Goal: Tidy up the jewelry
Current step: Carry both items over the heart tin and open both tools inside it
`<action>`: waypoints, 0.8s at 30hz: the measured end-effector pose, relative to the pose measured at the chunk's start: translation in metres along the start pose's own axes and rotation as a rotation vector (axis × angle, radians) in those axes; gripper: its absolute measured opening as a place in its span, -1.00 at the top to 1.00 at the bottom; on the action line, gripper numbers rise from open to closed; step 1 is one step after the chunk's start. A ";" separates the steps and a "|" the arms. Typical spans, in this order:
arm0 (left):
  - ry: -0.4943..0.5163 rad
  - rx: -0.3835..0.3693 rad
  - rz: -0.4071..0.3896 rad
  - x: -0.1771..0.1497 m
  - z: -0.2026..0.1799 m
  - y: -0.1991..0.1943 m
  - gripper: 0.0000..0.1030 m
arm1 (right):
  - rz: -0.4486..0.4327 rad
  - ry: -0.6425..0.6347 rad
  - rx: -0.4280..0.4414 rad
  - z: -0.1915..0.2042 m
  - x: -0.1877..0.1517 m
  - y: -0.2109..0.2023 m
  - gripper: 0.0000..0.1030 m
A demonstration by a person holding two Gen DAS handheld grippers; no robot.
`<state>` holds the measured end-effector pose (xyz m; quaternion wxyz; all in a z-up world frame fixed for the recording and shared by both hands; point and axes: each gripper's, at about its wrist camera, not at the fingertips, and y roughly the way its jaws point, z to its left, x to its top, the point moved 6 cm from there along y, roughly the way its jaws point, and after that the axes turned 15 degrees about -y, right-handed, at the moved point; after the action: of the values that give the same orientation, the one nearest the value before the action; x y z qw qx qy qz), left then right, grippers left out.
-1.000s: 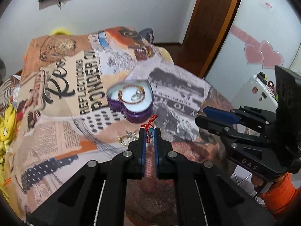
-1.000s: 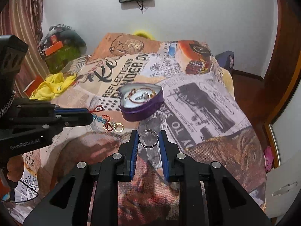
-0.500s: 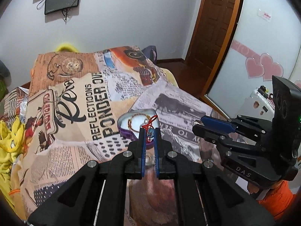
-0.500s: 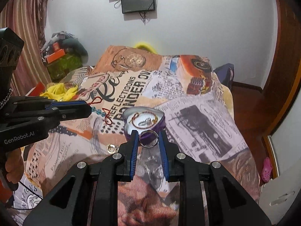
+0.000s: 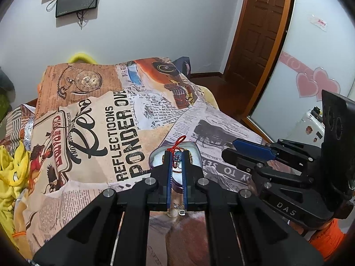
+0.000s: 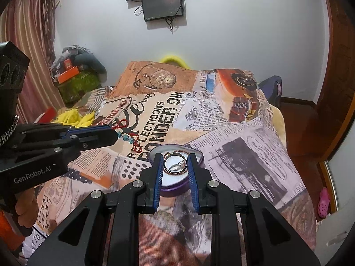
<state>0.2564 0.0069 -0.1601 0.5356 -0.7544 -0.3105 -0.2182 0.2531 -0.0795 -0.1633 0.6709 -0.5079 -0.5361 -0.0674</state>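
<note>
A purple heart-shaped box (image 6: pixel 175 188) with a white lining lies open on the printed blanket, with some jewellery inside it. My right gripper (image 6: pixel 174 161) is shut on a silver ring (image 6: pixel 175 173), held in the air just over the box's near side. My left gripper (image 5: pixel 176 155) is shut on a red cord bracelet with blue beads (image 5: pixel 177 143), also in front of the box (image 5: pixel 198 155). The right wrist view shows the left gripper (image 6: pixel 114 134) at the left with the bracelet (image 6: pixel 127 136) dangling from its tip. In the left wrist view the right gripper (image 5: pixel 228 148) is at the right.
Small loose rings (image 5: pixel 175 211) lie on the blanket (image 5: pixel 93 133) below my left fingers. Yellow clothes (image 5: pixel 11 168) are heaped at the bed's left edge. A brown door (image 5: pixel 261 33) and a mirrored wardrobe with pink hearts (image 5: pixel 315 84) stand to the right. Boxes (image 6: pixel 75 82) are piled by the curtain.
Both grippers have lifted and moved forward towards the heart box, each still holding its piece. The box now sits right behind the fingertips in both views, and the loose rings have dropped lower in frame.
</note>
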 end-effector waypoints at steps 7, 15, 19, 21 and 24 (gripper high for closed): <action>-0.028 0.005 0.031 0.005 0.016 0.027 0.88 | 0.020 -0.004 0.008 -0.003 0.003 0.022 0.61; -0.057 -0.019 0.091 0.004 0.025 0.058 0.88 | 0.054 -0.006 0.040 -0.006 0.003 0.045 0.61; -0.055 -0.015 0.112 0.002 0.026 0.069 0.88 | 0.088 -0.006 0.063 -0.006 0.001 0.061 0.61; -0.056 -0.017 0.127 0.000 0.027 0.075 0.88 | 0.100 -0.006 0.073 -0.007 0.001 0.067 0.61; -0.057 -0.018 0.140 -0.001 0.029 0.081 0.88 | 0.119 -0.008 0.082 -0.008 0.000 0.075 0.61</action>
<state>0.3125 0.0149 -0.2244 0.5339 -0.7848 -0.2701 -0.1615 0.3061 -0.0497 -0.2085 0.6916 -0.5114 -0.5099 -0.0033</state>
